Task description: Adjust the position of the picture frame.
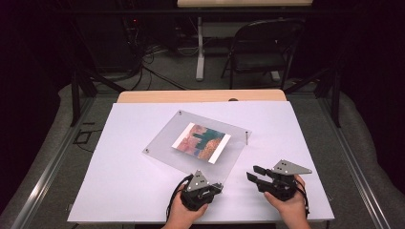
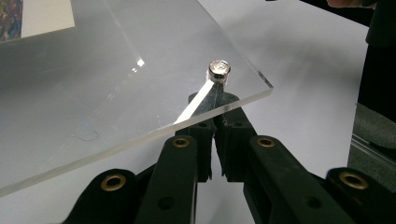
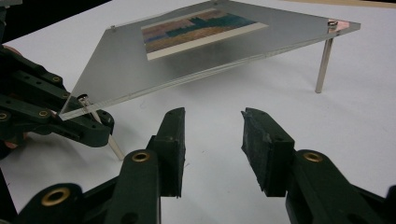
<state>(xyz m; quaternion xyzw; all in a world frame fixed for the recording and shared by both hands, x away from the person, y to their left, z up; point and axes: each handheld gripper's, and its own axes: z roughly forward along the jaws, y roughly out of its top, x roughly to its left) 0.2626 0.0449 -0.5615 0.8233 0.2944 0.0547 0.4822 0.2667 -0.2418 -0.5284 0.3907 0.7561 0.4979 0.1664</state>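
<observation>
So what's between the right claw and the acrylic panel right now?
Only bare white table lies between the right claw and the acrylic panel, as the right gripper view shows. Off to the side, the left claw is shut on the near corner's metal leg.

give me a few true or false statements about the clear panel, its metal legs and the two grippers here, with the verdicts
1. The left gripper is closed on the metal leg under the near corner of the clear panel. True.
2. The right gripper is clamped on the panel's edge. False: its jaws stand apart with nothing between them, short of the panel.
3. A colourful picture lies under the clear panel. True.
4. The panel lies flat on the white table surface. False: it stands raised on thin metal legs, such as the far leg.
5. A screw head sits on top of the panel at the gripped corner. True.
</observation>
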